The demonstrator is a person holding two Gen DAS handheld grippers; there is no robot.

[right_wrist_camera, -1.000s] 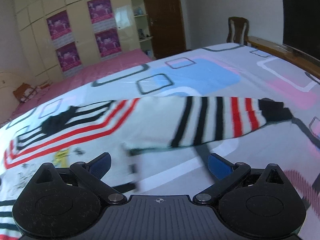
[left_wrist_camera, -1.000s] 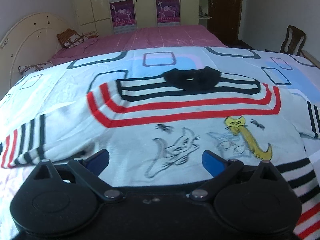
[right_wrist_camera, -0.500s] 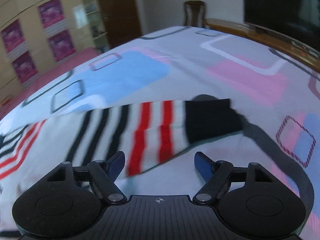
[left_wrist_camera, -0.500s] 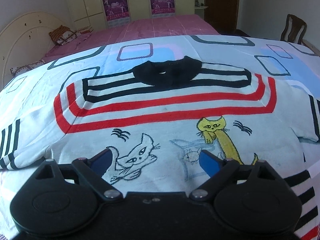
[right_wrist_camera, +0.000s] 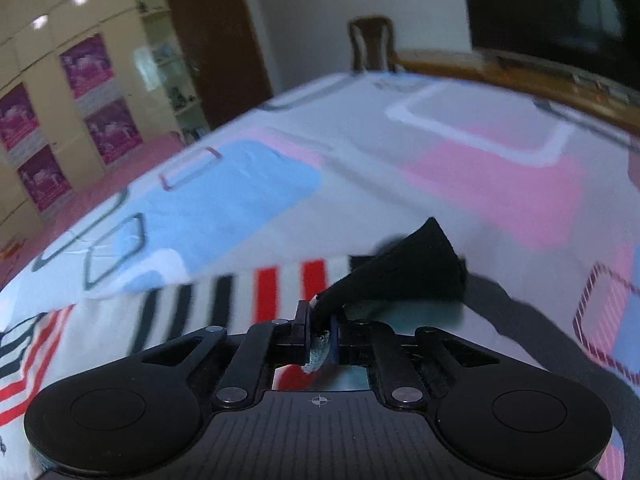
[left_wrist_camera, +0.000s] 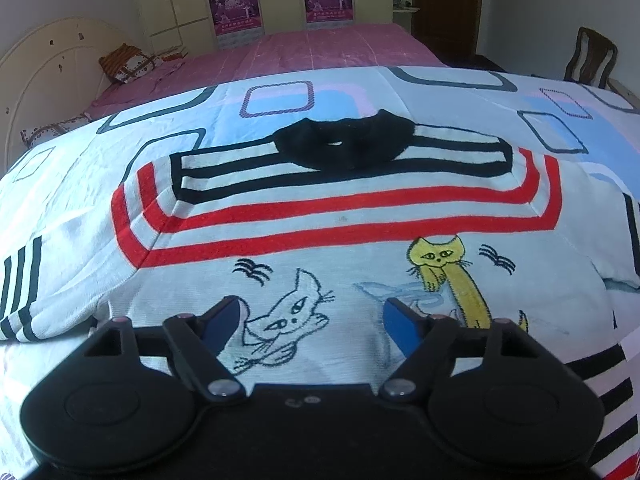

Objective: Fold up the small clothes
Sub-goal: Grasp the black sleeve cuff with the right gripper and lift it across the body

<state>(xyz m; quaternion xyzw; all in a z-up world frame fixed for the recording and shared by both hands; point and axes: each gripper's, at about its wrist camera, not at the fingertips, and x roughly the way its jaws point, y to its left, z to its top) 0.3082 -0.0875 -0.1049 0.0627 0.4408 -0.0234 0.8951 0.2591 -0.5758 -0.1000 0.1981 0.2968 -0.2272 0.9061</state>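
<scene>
- Soft knit, light and limp: the sweater (left_wrist_camera: pixel 320 216) is lying flat on the bed (left_wrist_camera: pixel 280 96), front up, and will likely sag and drag when lifted, so edges, cuffs and hem look like the best holds.
- Left tool (left_wrist_camera: pixel 312 318) is closing over the cat print on the lower front; fabric sits between the pads, not yet pinched.
- Right tool (right_wrist_camera: pixel 320 326) is clenched on the black cuff (right_wrist_camera: pixel 404 272), the striped sleeve (right_wrist_camera: pixel 248 296) trailing away to its left.
- Collar (left_wrist_camera: pixel 344 144) is lying farthest from the left tool.

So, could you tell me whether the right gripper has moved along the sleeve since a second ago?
Yes. The right gripper travelled outward along the striped sleeve to its black cuff, nearer the wooden bed rail, and shut on it.
</scene>
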